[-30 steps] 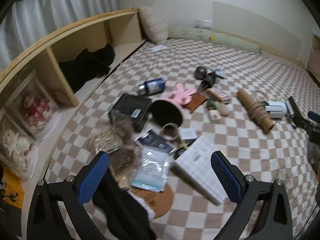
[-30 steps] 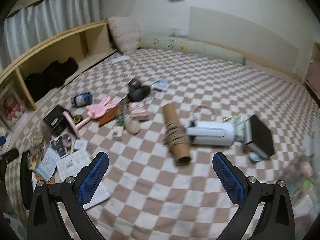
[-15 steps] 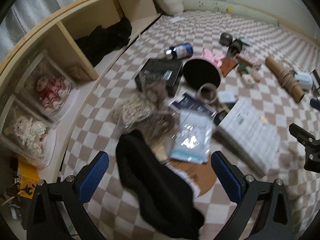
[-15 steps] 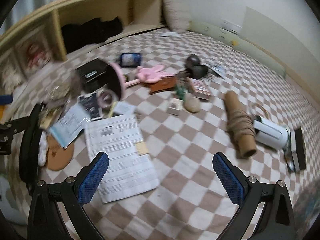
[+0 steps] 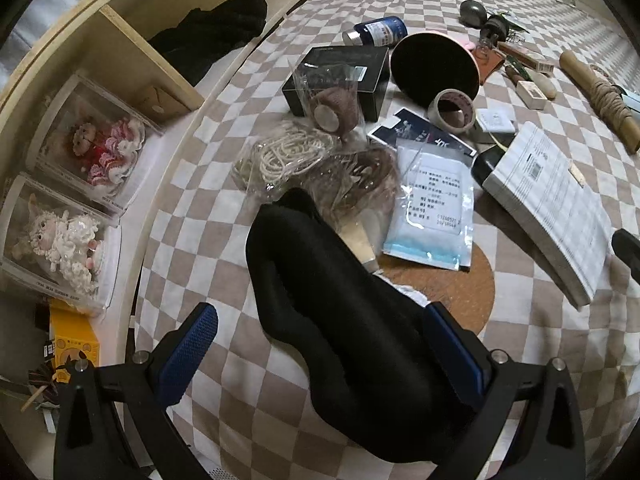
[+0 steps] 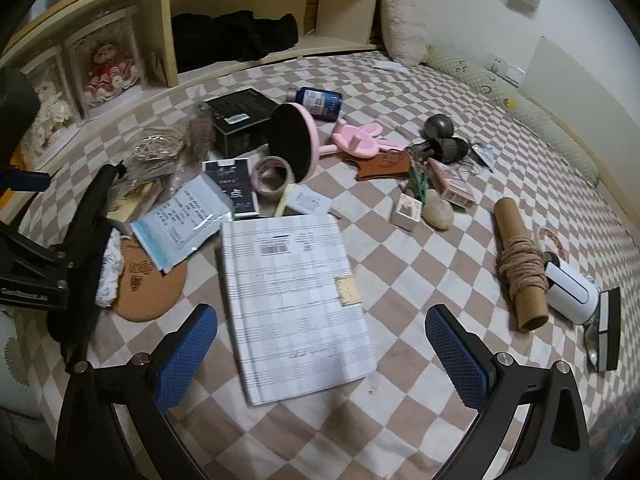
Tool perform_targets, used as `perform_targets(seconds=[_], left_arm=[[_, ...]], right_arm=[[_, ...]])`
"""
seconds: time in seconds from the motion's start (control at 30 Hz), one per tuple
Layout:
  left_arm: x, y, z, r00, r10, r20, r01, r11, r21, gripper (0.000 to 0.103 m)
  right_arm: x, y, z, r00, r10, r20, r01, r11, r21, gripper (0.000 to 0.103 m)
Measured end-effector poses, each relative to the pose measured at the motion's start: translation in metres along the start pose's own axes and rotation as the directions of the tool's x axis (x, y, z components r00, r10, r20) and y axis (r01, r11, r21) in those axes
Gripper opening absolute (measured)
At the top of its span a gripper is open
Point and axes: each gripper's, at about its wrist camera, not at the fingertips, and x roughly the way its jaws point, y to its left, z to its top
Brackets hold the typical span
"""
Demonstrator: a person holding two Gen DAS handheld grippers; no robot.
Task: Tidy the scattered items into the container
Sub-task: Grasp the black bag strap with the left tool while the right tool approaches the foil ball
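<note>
**Both claws drop toward the clutter on the bed**

Over the last second both cameras have swung down and in. A second ago they looked across the whole checked bed (image 5: 208,360) from higher up; now the pile fills each view, so the approach looks finished and a first pick is probably next.

On the far left, the wooden shelf (image 5: 132,52) holds boxed dolls and dark clothing. The left claw (image 5: 320,364) is spread wide, pinching nothing, and now sits over the black padded item (image 5: 340,320), which lies between its fingers; half a second ago that item was ahead of the fingers. Whether the pads touch it I cannot tell. Just beyond lie bagged cord (image 5: 280,156), a sealed mask packet (image 5: 432,204) resting on a cork coaster (image 5: 448,288), and a black box (image 5: 340,76).

Further right, the right claw (image 6: 322,356) is likewise spread and empty, hovering over the near edge of the checked notebook (image 6: 292,300), which has grown large and central in its view. Beyond it are a tape roll (image 6: 272,176), a round pink-rimmed mirror (image 6: 294,142) and a blue bottle (image 6: 320,102). At the right lie a cardboard tube wound with twine (image 6: 520,264) and a white cylindrical device (image 6: 568,292).

No container shows in either view, so every scattered item is yet to be put away.
</note>
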Motion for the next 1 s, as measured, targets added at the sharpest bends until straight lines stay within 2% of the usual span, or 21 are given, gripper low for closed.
perform_targets(seconds=[0.23, 0.47, 0.63, 1.0], left_arm=[[-0.003, 0.014, -0.006, 0.999, -0.038, -0.017, 0.037, 0.998, -0.045, 0.103], [-0.008, 0.033, -0.014, 0.997, -0.08, -0.022, 0.077, 0.993, -0.094, 0.103], [-0.012, 0.046, -0.02, 0.996, -0.086, -0.028, 0.083, 0.99, -0.114, 0.103], [0.01, 0.063, -0.039, 0.993, -0.054, -0.107, 0.042, 0.994, -0.104, 0.103]], right_arm=[[-0.002, 0.026, 0.004, 0.994, 0.106, -0.005, -0.106, 0.994, -0.014, 0.103], [0.005, 0.063, 0.001, 0.977, 0.211, -0.043, -0.213, 0.976, -0.053, 0.102], [0.012, 0.083, -0.002, 0.967, 0.248, -0.064, -0.252, 0.965, -0.065, 0.096], [0.024, 0.115, -0.014, 0.964, 0.254, -0.074, -0.263, 0.947, -0.184, 0.094]])
